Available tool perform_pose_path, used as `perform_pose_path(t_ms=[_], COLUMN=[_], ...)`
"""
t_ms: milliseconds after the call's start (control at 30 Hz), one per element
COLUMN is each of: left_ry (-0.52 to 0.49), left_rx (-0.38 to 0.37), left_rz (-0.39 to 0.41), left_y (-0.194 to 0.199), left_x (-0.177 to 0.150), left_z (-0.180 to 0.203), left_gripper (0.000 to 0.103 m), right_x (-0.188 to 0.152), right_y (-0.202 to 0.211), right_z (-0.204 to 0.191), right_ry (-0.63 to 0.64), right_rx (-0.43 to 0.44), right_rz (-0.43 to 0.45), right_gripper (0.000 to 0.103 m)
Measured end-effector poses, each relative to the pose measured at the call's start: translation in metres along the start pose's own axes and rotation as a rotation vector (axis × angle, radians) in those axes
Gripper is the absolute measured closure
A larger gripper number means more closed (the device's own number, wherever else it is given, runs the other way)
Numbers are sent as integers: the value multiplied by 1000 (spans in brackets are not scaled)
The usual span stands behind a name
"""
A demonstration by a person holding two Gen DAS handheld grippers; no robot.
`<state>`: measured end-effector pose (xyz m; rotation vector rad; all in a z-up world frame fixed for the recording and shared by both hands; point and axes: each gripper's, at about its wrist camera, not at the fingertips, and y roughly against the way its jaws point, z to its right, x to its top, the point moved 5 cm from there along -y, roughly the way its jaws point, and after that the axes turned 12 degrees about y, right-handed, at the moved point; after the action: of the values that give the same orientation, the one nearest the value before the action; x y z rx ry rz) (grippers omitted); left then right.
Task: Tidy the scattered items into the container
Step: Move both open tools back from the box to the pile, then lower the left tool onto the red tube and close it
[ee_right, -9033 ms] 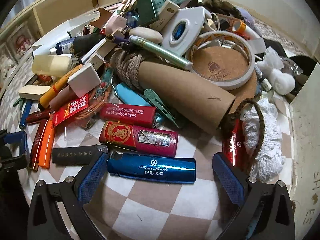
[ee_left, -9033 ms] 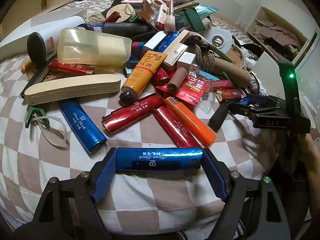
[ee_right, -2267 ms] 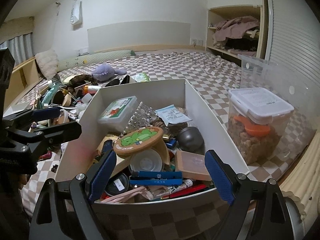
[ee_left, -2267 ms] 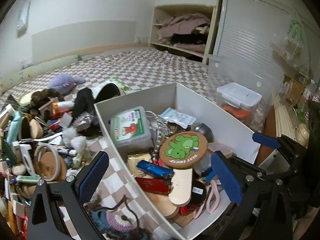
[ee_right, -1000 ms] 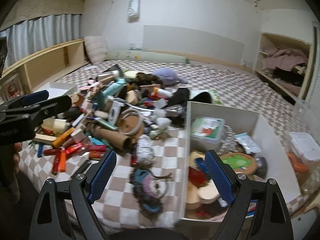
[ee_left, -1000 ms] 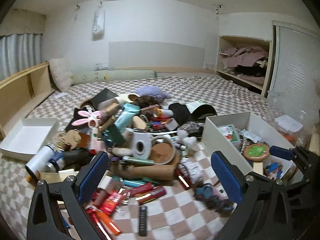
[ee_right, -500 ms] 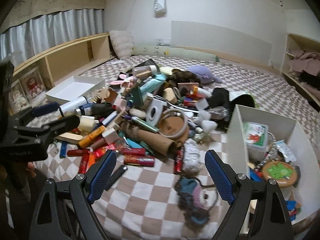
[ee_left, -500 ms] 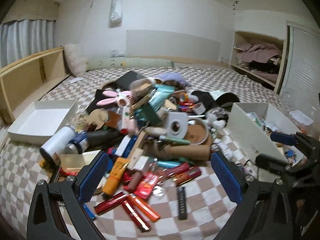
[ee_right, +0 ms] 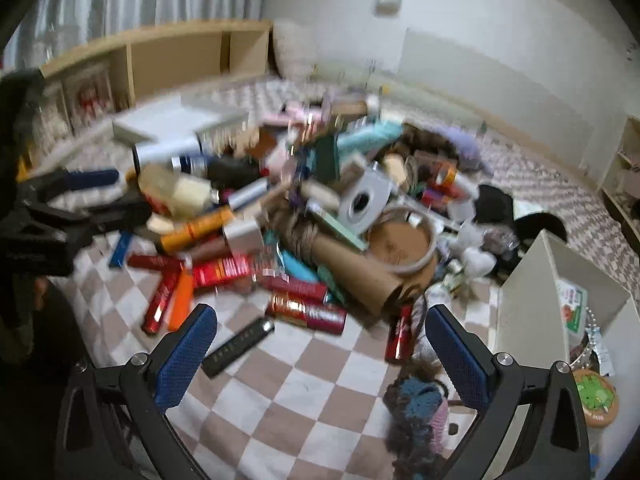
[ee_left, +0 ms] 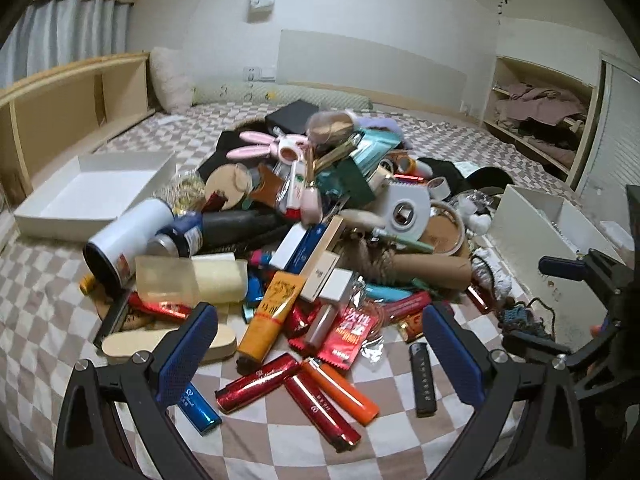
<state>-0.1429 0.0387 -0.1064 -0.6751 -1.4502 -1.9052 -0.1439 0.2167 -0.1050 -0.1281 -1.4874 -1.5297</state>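
White walls [ee_left: 360, 8] are enclosing a checkered bed [ee_left: 168, 136]; curtains [ee_left: 64, 28] are hanging left, wooden shelves [ee_left: 532, 116] standing right.

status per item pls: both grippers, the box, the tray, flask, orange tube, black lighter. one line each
left gripper: open, empty, above the lighters
right gripper: open, empty
box: open top, upright, already part filled
white tray: open, empty, flat on the bed
white flask: lying on its side
orange tube: lying flat, cap on
black lighter: lying flat, apart from the pile
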Motion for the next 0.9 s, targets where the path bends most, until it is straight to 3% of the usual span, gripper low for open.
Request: perform_pose_path(t_ms=[200,333,567,700,900], left_ry=[44,100,84,69,62], left_rx=[4,-1,64,23,-34], left_rz=[-35,-53,-78,-111,-183], left_y=[-16,-26,-36,-34,-36], left_x=[-12,-20,-36,-44,-62], left_z=[-18,-34,-48,-44,-32], left_gripper=[0,0,0,0,0], right_x=[-8,-7,-1,-8,-13], right_y=[-35,-46,-61,-65,-69], right_z=[-15,-28,-47,-56,-58], right_ry=[21,80,229,302,275], right_rx=[99,166,298,379,458], right_rz=[-51,-18,22,21,13], right_gripper=[0,0,0,0,0])
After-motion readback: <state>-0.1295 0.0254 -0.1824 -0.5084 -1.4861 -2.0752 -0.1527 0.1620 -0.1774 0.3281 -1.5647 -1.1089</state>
